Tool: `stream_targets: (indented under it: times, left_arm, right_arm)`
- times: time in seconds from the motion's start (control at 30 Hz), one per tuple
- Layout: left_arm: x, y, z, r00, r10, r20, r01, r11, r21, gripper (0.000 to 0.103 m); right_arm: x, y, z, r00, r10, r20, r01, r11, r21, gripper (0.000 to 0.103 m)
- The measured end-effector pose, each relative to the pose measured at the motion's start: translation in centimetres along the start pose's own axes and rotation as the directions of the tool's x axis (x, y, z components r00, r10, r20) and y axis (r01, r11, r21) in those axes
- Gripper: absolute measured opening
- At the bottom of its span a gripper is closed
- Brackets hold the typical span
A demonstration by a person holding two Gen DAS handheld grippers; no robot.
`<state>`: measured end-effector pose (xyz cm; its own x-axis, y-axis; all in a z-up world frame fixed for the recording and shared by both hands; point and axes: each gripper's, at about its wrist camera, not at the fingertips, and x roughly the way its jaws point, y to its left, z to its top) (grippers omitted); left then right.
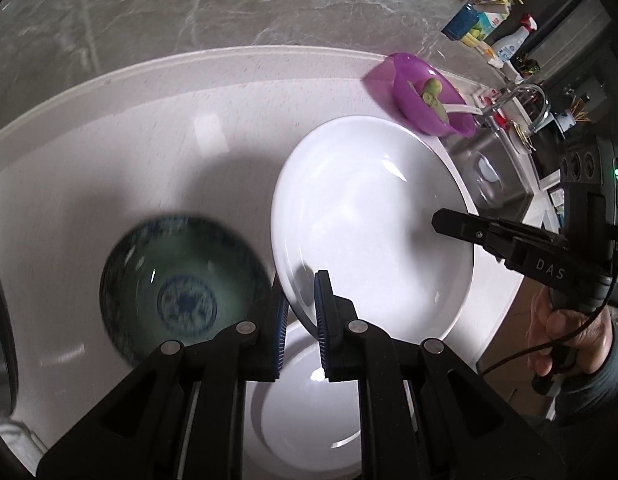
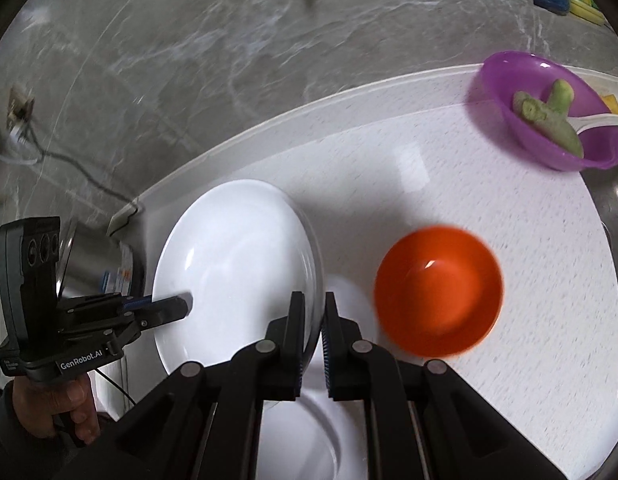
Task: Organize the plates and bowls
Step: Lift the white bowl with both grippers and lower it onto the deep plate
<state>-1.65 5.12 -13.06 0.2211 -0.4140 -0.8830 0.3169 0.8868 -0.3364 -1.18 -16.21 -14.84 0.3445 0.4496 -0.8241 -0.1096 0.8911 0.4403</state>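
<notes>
Both grippers hold one large white plate [image 1: 369,216] above the white counter, tilted. My left gripper [image 1: 301,320] is shut on its left rim. My right gripper [image 2: 312,332] is shut on its right rim; the plate shows in the right wrist view [image 2: 233,264]. A second white plate [image 1: 309,412] lies on the counter under it and also shows in the right wrist view [image 2: 297,440]. A blue-patterned bowl [image 1: 181,292] sits to the left. An orange bowl [image 2: 439,292] sits to the right.
A purple bowl [image 2: 549,112] with green vegetable pieces and a white spoon stands at the far right near a steel sink [image 1: 493,176]. A metal appliance [image 2: 97,264] stands at the left. The grey marble wall [image 1: 189,12] rises behind the counter. Bottles [image 1: 505,44] stand beyond the sink.
</notes>
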Motion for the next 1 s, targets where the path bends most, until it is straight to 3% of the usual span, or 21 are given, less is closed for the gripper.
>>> stream_targets:
  times: [0.47, 1.0]
  left_arm:
    - [-2.1, 2.4, -12.8, 0.999, -0.041, -0.029, 0.038, 0.996, -0.074, 0.011]
    - [2.0, 2.1, -18.8, 0.994, -0.042, -0.099, 0.037, 0.998, -0.057, 0.011]
  right_arm:
    - [0.5, 3.0, -7.6, 0.994, 0.001, -0.110, -0.007, 0.999, -0.046, 0.010]
    - [2.5, 1.9, -13.5, 0.974, -0.036, -0.226, 0.036, 0.999, -0.006, 0.010]
